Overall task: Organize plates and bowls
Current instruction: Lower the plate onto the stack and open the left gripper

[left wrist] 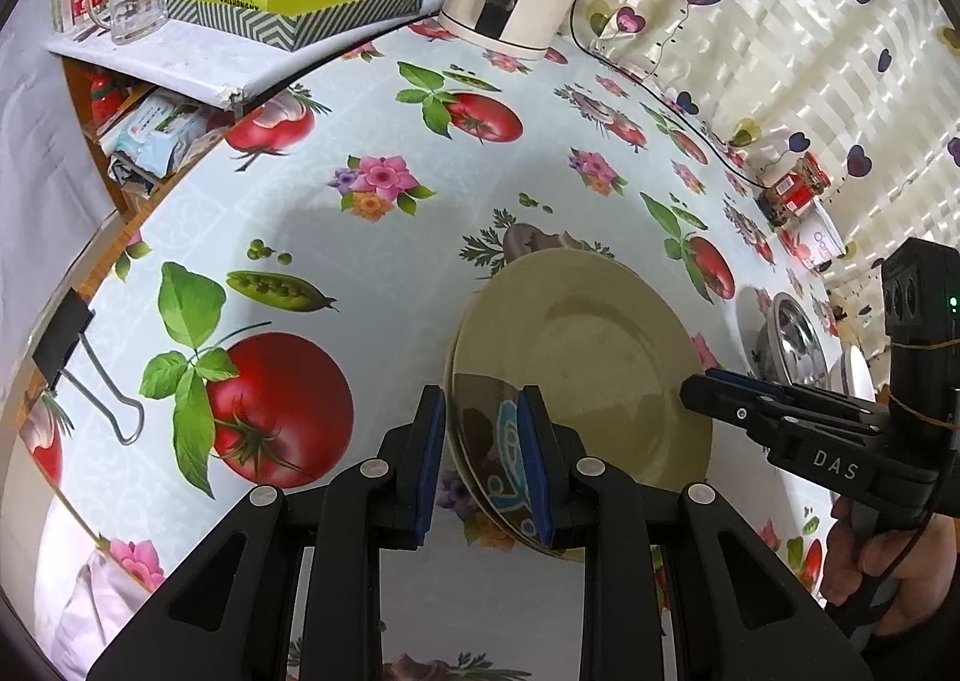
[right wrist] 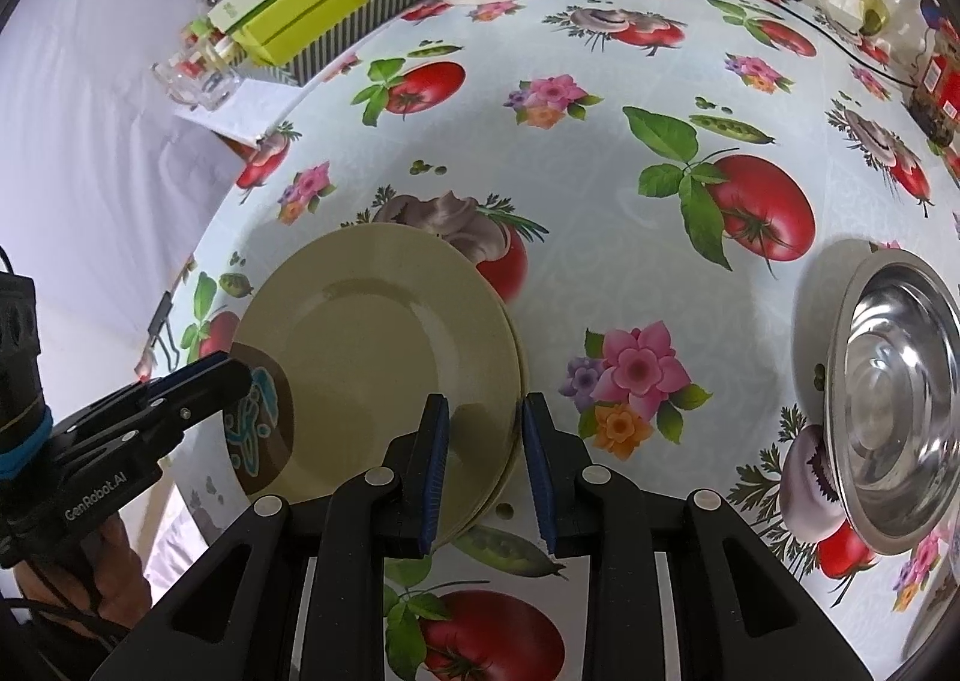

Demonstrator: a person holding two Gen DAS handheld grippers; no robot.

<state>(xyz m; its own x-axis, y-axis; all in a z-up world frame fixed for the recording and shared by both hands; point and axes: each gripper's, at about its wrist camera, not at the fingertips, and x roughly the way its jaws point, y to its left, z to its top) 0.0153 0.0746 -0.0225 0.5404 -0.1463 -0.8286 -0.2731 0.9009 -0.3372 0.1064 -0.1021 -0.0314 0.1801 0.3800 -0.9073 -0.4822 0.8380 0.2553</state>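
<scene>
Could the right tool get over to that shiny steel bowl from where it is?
Probably yes: the round steel bowl sits beside the right tool, only bare flowery tablecloth between, though its jaws straddle the beige plates.

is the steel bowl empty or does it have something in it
Empty: the right wrist view looks into the steel bowl and shows only bare shiny metal.

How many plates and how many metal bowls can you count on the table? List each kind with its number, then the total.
Plates: 2, stacked, beige
Metal bowls: 1 clearly seen; there may be more at the picture's edge
Total: 3
</scene>
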